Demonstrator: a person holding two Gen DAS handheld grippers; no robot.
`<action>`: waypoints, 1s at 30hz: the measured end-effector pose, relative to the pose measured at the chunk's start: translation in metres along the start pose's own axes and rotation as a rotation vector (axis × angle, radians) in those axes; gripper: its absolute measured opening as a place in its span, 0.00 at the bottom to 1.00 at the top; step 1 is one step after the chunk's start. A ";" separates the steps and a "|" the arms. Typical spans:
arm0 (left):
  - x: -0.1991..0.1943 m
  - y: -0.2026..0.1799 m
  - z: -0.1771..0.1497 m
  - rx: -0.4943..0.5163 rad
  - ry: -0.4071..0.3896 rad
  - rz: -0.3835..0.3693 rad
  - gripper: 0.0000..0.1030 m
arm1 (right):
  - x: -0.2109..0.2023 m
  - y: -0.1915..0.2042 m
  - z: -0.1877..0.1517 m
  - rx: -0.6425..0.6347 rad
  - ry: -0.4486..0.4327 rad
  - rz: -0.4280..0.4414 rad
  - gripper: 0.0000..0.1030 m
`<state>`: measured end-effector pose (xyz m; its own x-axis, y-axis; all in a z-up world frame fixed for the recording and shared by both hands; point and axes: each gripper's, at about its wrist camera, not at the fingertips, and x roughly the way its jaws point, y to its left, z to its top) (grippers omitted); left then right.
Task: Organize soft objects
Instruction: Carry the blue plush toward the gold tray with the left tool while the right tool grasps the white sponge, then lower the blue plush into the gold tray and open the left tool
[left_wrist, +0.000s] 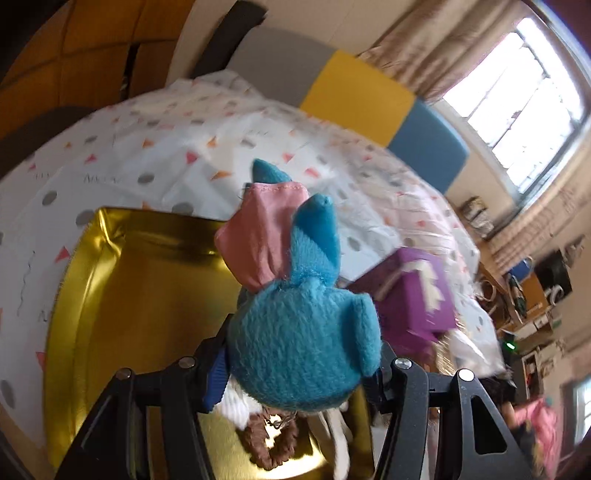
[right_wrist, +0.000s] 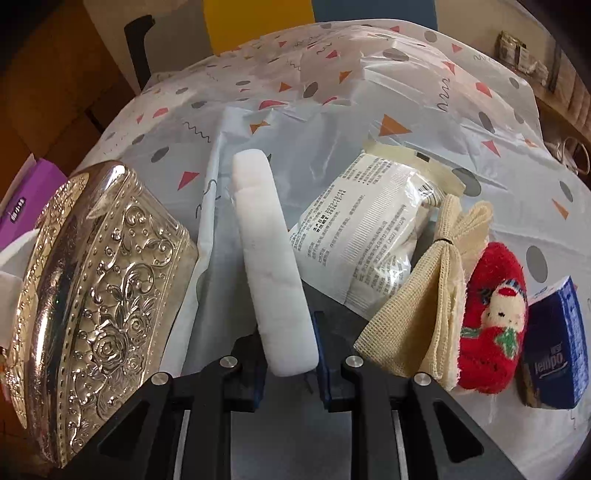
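Your left gripper (left_wrist: 301, 354) had its jaws clamped on the fuzzy blue plush toy with the pink satin ears (left_wrist: 299, 332), gripping it by the round body so the ears stuck forward and out of the way. You held it in the air over the open gold-lined metal tin (left_wrist: 140, 295), which looked like the bin for the soft things. A brown knitted ring (left_wrist: 273, 443) and some white fabric (left_wrist: 236, 406) already lay in the near corner of that tin, so the plush was, by my reading, the next one in (a release from there should land it beside them). The purple cardboard box (left_wrist: 417, 295) sat just to the right of the tin on the patterned tablecloth (left_wrist: 147, 155).

Your right gripper (right_wrist: 290, 354) had its jaws closed on the near end of the long white foam sponge block (right_wrist: 269, 258), which pointed away from you, clear of the cloth as far as I could tell. You took it by the end, probably so the length could be swung toward the tin. The embossed silver metal lid (right_wrist: 99, 295) leaned to its left, tilted on edge. To the right, the printed white plastic packet (right_wrist: 362, 240), the beige mesh cloth (right_wrist: 428, 295), the red fluffy sock with a snowman face (right_wrist: 491, 317) and the blue Tempo tissue pack (right_wrist: 554, 350) lay waiting in a row, neighbours touching.
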<state>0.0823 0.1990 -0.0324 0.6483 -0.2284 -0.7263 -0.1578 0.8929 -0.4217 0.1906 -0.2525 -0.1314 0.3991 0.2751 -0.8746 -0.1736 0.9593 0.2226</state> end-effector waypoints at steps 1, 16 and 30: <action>0.010 0.000 0.001 0.004 0.023 0.012 0.58 | -0.001 -0.005 0.000 0.024 -0.004 0.024 0.20; 0.033 -0.003 -0.010 0.019 0.033 0.175 0.73 | 0.000 -0.010 0.003 0.091 0.007 0.100 0.32; -0.022 -0.024 -0.069 0.171 -0.094 0.299 0.73 | -0.004 -0.002 0.002 0.077 -0.021 0.032 0.19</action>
<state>0.0205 0.1562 -0.0439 0.6594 0.0821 -0.7473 -0.2290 0.9687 -0.0957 0.1912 -0.2558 -0.1278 0.4138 0.3062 -0.8573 -0.1174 0.9518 0.2833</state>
